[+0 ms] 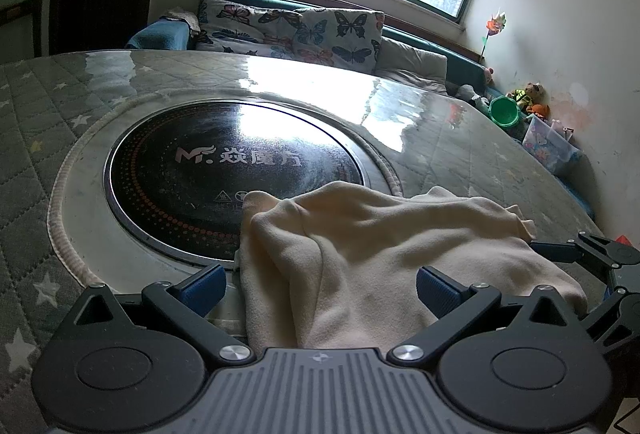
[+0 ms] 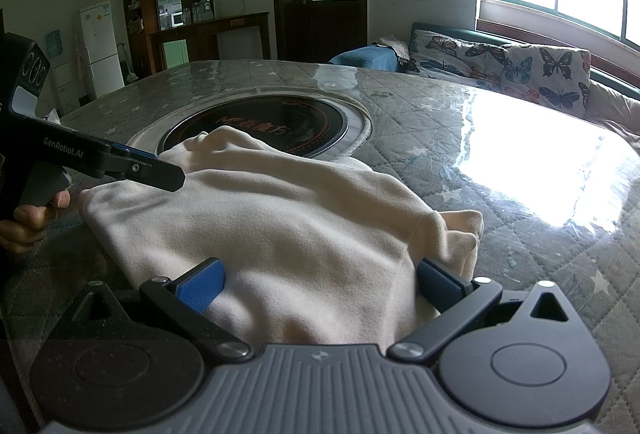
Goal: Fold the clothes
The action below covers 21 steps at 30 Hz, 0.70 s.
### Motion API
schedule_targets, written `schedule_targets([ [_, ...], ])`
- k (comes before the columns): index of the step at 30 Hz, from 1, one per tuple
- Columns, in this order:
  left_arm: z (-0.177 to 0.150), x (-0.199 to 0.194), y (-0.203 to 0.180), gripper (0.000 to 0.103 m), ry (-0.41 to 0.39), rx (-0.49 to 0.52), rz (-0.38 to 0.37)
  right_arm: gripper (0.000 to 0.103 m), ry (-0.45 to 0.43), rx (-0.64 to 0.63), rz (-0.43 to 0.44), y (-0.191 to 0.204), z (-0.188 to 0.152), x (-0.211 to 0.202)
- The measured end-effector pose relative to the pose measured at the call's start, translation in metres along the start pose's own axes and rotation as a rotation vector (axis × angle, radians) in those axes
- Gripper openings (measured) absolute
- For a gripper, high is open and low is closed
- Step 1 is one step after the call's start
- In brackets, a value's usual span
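A soft cream fleece garment [image 2: 280, 230] lies rumpled on the quilted grey star-print table cover [image 2: 500, 202], its far edge overlapping the glossy black round cooktop [image 1: 224, 170]. The left gripper [image 1: 320, 288] and right gripper [image 2: 320, 284] are both spread wide, ribbed blue pads flanking the fleece.

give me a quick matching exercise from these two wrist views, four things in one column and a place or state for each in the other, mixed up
Things:
1. cream garment
2. round black cooktop
3. butterfly cushions
4. green bucket

Places or states:
A. set flush into the middle of the quilted table
B. on the floor by the wall, among toys
C. lying crumpled on the table, far edge reaching onto the black disc
D. leaning along the back of the bench under the window

Pairs: 1-C, 2-A, 3-D, 4-B
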State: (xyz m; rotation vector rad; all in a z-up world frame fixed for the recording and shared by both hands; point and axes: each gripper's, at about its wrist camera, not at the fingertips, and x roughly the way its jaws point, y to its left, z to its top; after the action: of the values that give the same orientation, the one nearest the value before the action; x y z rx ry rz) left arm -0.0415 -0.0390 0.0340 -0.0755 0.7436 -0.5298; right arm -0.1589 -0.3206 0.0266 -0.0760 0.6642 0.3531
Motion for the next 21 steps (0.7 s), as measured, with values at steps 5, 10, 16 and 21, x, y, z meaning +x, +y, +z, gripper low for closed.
schedule_targets([
  [5, 0.0007, -0.0001, 0.0007, 0.103, 0.0, 0.002, 0.001, 0.103, 0.0, 0.0, 0.0, 0.0, -0.0001, 0.0],
  [10, 0.0, 0.0006, 0.0001, 0.103, 0.0, 0.002, 0.001, 0.103, 0.0, 0.0, 0.0, 0.0001, 0.0, 0.0001],
  [16, 0.0002, 0.0012, 0.0001, 0.103, 0.0, 0.002, 0.001, 0.103, 0.0, 0.0, 0.0, 0.0001, -0.0001, 0.0001],
  [21, 0.0004, 0.0008, -0.0002, 0.103, 0.0, 0.002, 0.001, 0.103, 0.0, 0.0, 0.0, 0.0, -0.0001, 0.0001],
])
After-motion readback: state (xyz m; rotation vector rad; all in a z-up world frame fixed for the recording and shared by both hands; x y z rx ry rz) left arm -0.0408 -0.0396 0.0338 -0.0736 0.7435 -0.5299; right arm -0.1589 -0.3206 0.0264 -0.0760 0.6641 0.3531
